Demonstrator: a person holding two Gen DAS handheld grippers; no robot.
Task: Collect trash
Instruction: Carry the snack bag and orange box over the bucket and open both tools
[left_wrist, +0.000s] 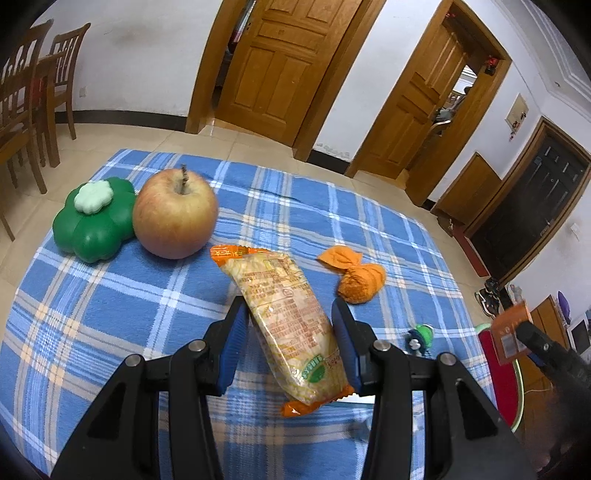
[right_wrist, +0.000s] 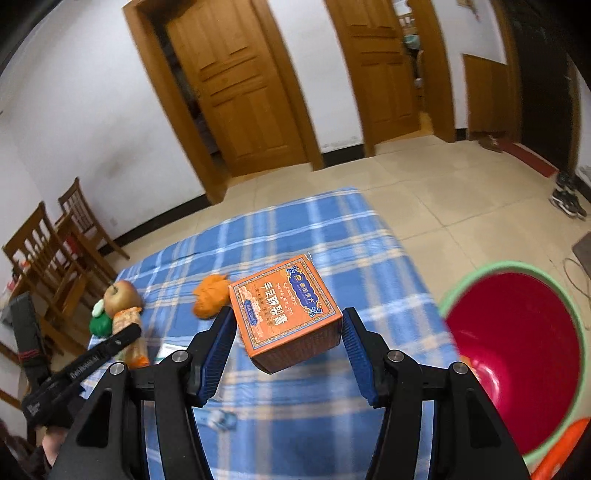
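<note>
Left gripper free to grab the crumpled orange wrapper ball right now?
Probably not. The left gripper is already shut on the yellow-orange snack packet, so its jaws are occupied. The crumpled orange wrapper ball lies uncovered on the blue plaid cloth just beyond.

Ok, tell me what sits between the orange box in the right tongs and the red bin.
Nothing visible does. The right tongs hold the orange box above the checked cloth; the red bin gapes just to their right, with only open air between.
</note>
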